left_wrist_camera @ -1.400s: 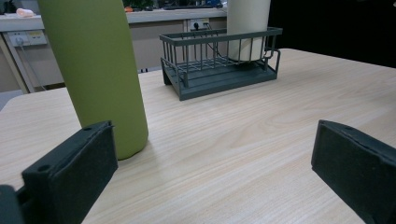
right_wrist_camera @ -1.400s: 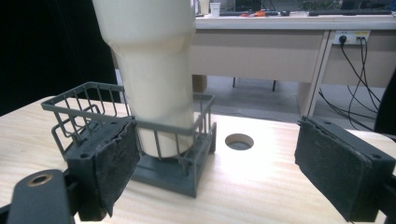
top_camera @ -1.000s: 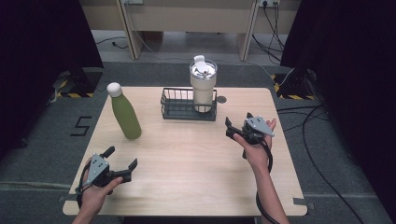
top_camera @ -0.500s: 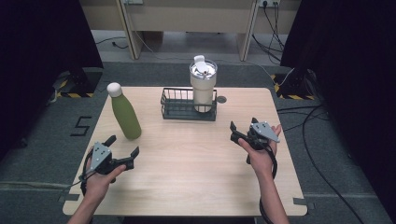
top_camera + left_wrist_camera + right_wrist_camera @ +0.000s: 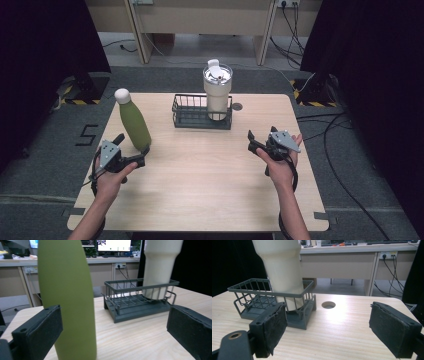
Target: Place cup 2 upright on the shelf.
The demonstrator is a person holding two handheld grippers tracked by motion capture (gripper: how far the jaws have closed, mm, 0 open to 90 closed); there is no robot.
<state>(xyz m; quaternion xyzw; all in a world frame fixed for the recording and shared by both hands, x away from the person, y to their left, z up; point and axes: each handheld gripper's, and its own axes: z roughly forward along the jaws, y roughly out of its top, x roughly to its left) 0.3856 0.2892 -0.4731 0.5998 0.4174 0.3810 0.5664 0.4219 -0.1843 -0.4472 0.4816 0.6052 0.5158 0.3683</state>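
1. Standing upright on the left part of the table, the green bottle has its long axis straight up, with the white cap on top and the wide base on the wood.
2. Its wall looks like smooth coated metal, so I judge it stiff, not fragile, and a little slippery. How heavy it is depends on the filling, which I cannot see.
3. The best place to hold it seems to be the straight lower body, below the part where it narrows to the neck. There the pads can lie flat on both sides.
4. The left gripper is low at the base of the bottle with its jaws wide. In the left gripper view the bottle stands between them, close to the left pad, but neither pad presses it.
5. The wire basket sits further back, near the middle of the far edge, with the cream tumbler upright inside its right end.
6. The right gripper is above the right side of the table, well apart from the bottle. Its jaws stand apart and hold nothing.
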